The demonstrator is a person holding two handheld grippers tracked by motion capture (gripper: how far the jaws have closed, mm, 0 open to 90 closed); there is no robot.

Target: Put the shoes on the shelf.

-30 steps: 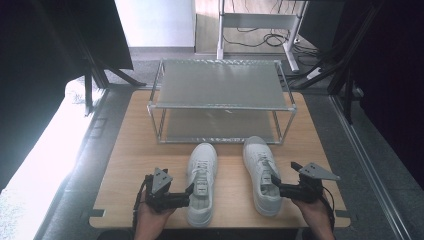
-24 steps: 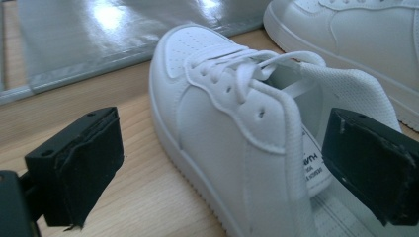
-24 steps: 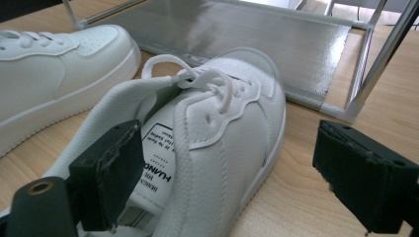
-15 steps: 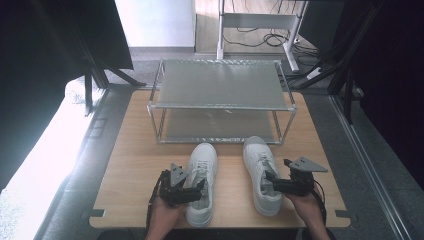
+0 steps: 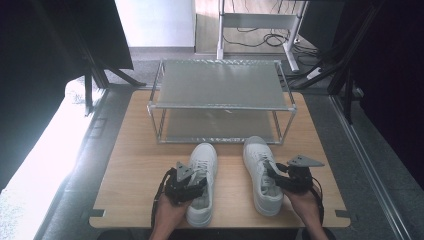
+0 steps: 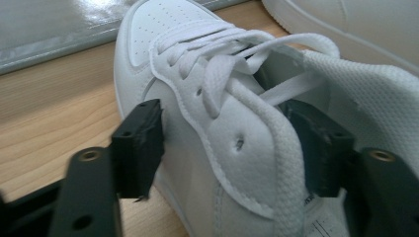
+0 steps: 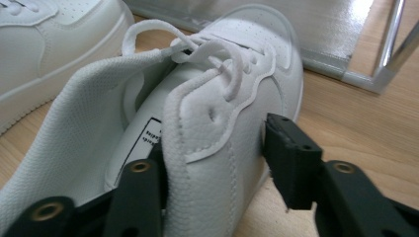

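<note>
- Nearest the person, each hand has brought its gripper onto a shoe: a second ago both sat out to the sides, and now they straddle the shoes' outer walls.
- The left gripper [image 5: 192, 184] has just been closing; in its own view one jaw is outside the left shoe [image 6: 207, 128] and the other inside the collar, pads at or almost at the wall. A light gap may remain on the outer side, so I judge the grip about made.
- The right gripper [image 5: 277, 176] has also just been closing, narrowed on the side wall of the right shoe [image 7: 217, 133], one jaw in the opening and one outside; whether it presses firmly I cannot tell.
- That points to both shoes being ready to lift.
- Both shoes stand on the table [image 5: 135, 165] near its front edge, toes toward the rack [image 5: 220, 87].
- Bare wood lies left and right; ahead, the rack's lower shelf opens just beyond the toes, and its legs bound the way in.
</note>
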